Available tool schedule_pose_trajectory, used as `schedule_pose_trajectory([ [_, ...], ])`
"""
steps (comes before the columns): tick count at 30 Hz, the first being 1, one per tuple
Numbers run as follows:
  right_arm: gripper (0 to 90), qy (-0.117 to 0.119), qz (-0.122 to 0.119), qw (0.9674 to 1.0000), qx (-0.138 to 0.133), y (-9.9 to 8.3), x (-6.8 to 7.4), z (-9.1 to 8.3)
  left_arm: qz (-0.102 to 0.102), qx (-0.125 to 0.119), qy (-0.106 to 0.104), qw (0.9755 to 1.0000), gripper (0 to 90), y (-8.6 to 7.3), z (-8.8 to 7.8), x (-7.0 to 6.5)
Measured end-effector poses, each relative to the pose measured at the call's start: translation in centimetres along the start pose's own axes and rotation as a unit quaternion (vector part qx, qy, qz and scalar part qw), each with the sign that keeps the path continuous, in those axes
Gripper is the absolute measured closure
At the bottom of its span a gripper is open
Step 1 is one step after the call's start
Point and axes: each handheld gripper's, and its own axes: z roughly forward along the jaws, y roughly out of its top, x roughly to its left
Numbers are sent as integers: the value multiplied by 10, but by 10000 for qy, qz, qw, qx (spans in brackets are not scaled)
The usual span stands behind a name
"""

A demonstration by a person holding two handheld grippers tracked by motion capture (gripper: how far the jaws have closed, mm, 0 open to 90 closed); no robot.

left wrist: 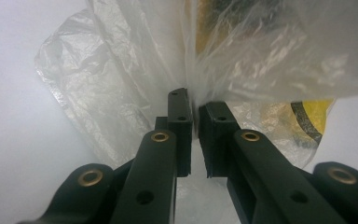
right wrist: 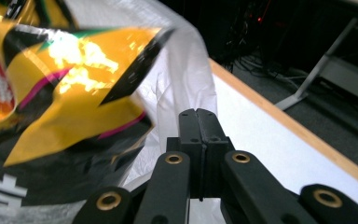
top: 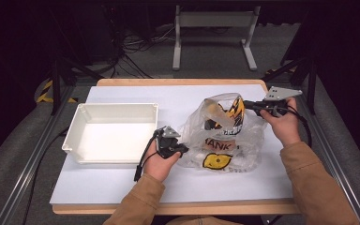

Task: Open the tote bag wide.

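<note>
While pinched, bag [left wrist: 121, 93] between left fingers [left wrist: 179, 121]

Tan sleeves [top: 309, 173]; black grippers, brass rivets [left wrist: 160, 136], grey triangular plates [top: 281, 93], trailing black cables [top: 143, 161]

Your right gripper [right wrist: 199, 122] has its jaws pressed tight together, nothing clearly between them — a shiny yellow snack bag [right wrist: 70, 93] sits just left, inside clear plastic [right wrist: 186, 70], above the white counter [right wrist: 270, 140].
</note>
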Motion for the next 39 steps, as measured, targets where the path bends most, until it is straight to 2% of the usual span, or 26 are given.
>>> schedule_pose_trajectory([
  [5, 900, 57, 107, 9999, 79, -10, -1, 7, -21, -17, 11, 10000, 836, 0, -1, 0],
  [11, 900, 182, 148, 9993, 286, -19, 1, 12, -16, 34, -11, 10000, 836, -1, 2, 0],
  [13, 900, 235, 159, 9989, 386, -22, 1, 15, -69, 77, -23, 9999, 837, -2, 4, 0],
  [16, 900, 353, 150, 9974, 606, -29, 3, 22, -94, 139, -53, 9998, 839, -3, 5, 2],
  [19, 900, 497, 224, 9962, 673, -37, 4, 24, -123, 146, -51, 9998, 838, -4, 5, 2],
  [29, 900, 642, 256, 9926, 995, -55, 7, 23, -158, 242, -60, 9996, 844, -6, 7, 2],
  [32, 900, 705, 260, 9908, 1123, -61, 9, 21, -147, 343, -30, 9993, 849, -6, 8, 2],
  [36, 900, 748, 197, 9863, 1455, -70, 13, 21, -141, 482, -23, 9987, 849, -8, 10, 2],
  [39, 900, 756, 291, 9869, 1397, -74, 14, 17, -184, 414, -9, 9990, 821, -8, 9, 1],
])
